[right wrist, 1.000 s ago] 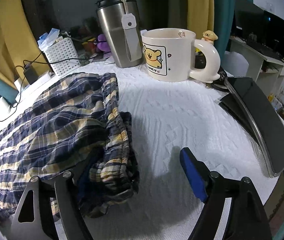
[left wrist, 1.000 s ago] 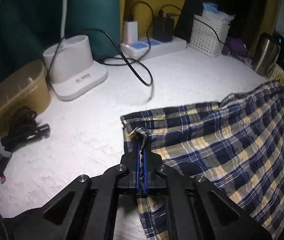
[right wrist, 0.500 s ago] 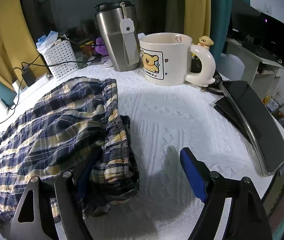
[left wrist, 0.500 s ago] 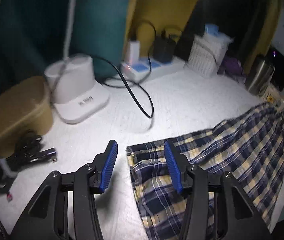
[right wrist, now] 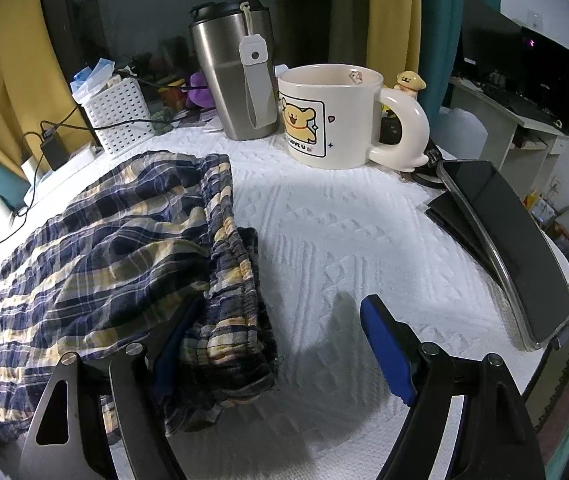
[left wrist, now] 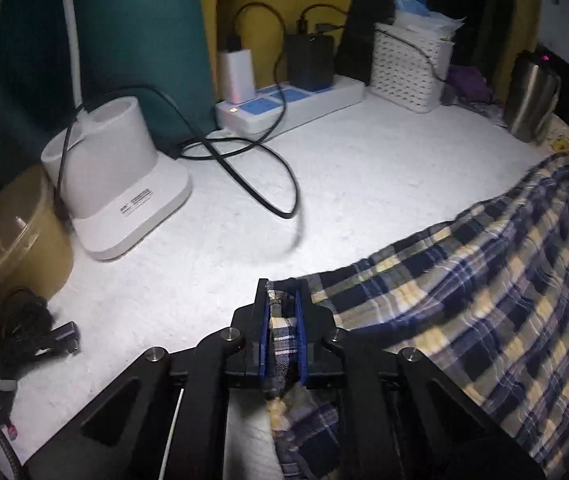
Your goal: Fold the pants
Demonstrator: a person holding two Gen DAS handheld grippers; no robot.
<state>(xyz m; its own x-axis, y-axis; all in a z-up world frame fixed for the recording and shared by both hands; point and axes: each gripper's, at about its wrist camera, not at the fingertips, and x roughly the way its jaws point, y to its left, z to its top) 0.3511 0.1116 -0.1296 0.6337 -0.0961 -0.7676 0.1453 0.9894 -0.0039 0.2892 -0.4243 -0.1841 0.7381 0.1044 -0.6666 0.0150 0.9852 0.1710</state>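
Navy, yellow and white plaid pants (left wrist: 484,292) lie on the white textured table cover (left wrist: 364,184). My left gripper (left wrist: 283,300) is shut on the hem corner of a pant leg, with bunched cloth between its blue pads. In the right wrist view the pants (right wrist: 96,248) lie at the left with the gathered waistband (right wrist: 232,264) toward the middle. My right gripper (right wrist: 280,320) is open. Its left finger (right wrist: 176,328) sits under the waistband fold. Its right finger (right wrist: 384,344) stands over bare cover.
A white lamp base (left wrist: 120,176), a power strip with chargers (left wrist: 288,100), black cables (left wrist: 244,160) and a white basket (left wrist: 408,68) stand at the back. A steel tumbler (right wrist: 236,72), a bear mug (right wrist: 332,116) and a black tablet (right wrist: 512,244) stand near the right gripper. A tan container (left wrist: 8,240) is at left.
My left gripper opened half a second ago, then moved in and shut again on the pant-leg hem. The right gripper stayed open and barely moved.
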